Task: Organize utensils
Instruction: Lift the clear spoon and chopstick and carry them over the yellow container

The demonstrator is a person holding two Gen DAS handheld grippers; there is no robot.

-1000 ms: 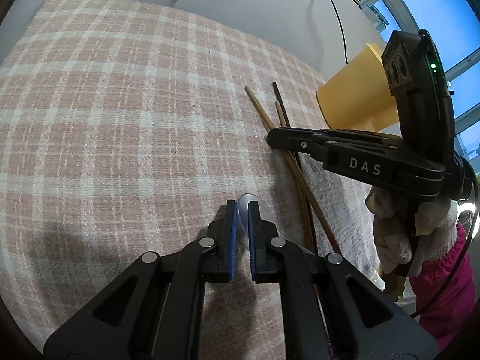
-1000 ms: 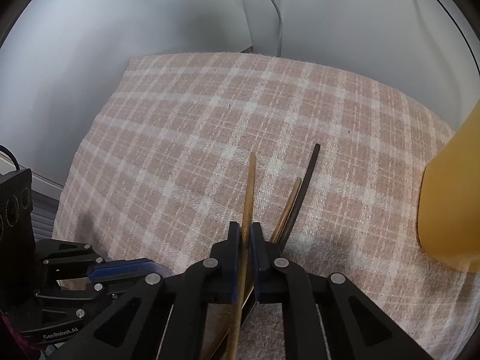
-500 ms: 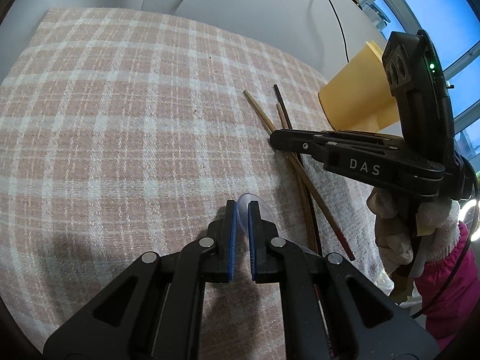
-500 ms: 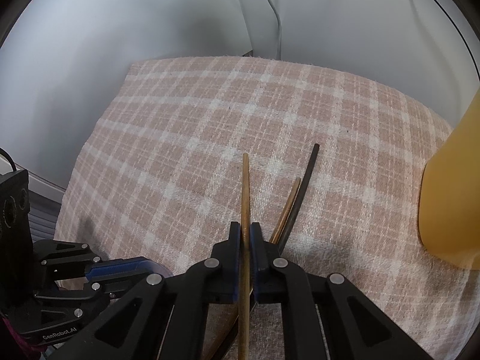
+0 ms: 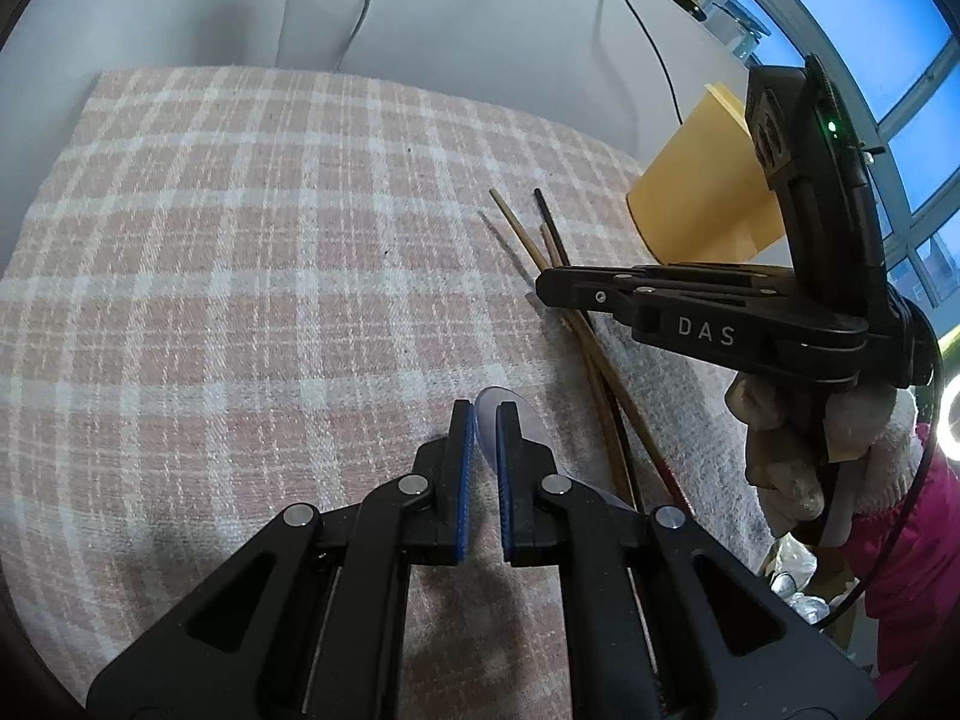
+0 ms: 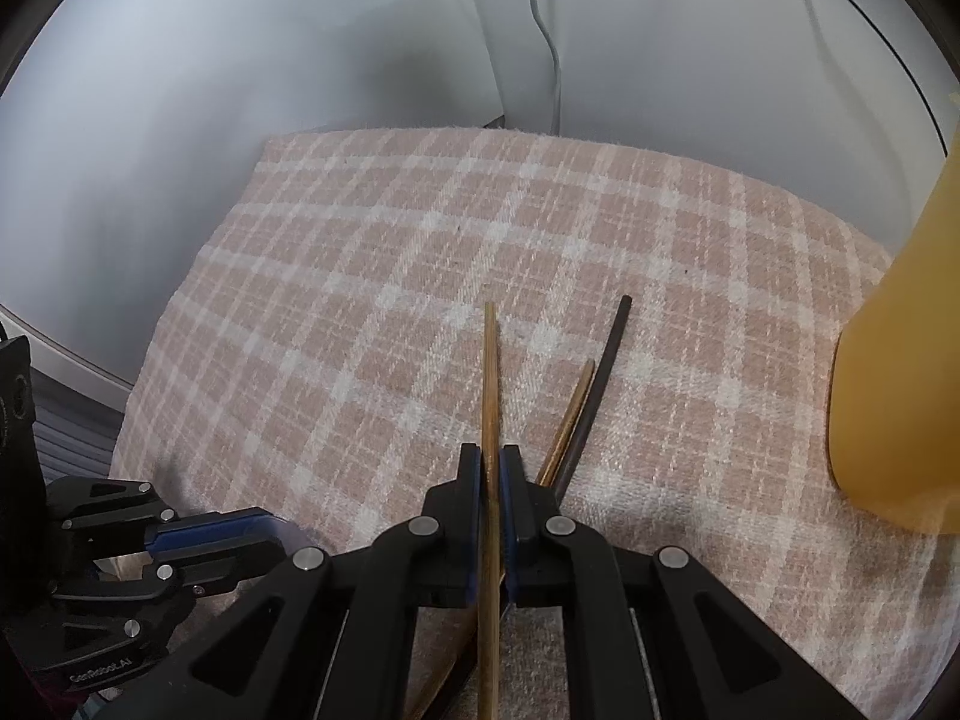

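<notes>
My left gripper [image 5: 482, 420] is shut on a clear plastic spoon [image 5: 516, 426], held just above the pink plaid cloth [image 5: 240, 300]. My right gripper [image 6: 492, 462] is shut on a light wooden chopstick [image 6: 491, 372] and holds it lifted, pointing forward. A second brown chopstick [image 6: 570, 414] and a black chopstick [image 6: 600, 378] lie on the cloth just right of it. In the left wrist view the right gripper [image 5: 543, 288] reaches in from the right over the chopsticks [image 5: 594, 354]. In the right wrist view the left gripper [image 6: 282, 534] sits at lower left.
A yellow paper container [image 5: 696, 198] stands at the cloth's right edge, also in the right wrist view [image 6: 900, 390]. A grey-white wall with a hanging cable [image 5: 636, 18] is behind the cloth. Windows are at the far right.
The right gripper has raised the light chopstick and swung its tip to the right, straighter ahead. The left gripper has pulled back slightly with the spoon.
</notes>
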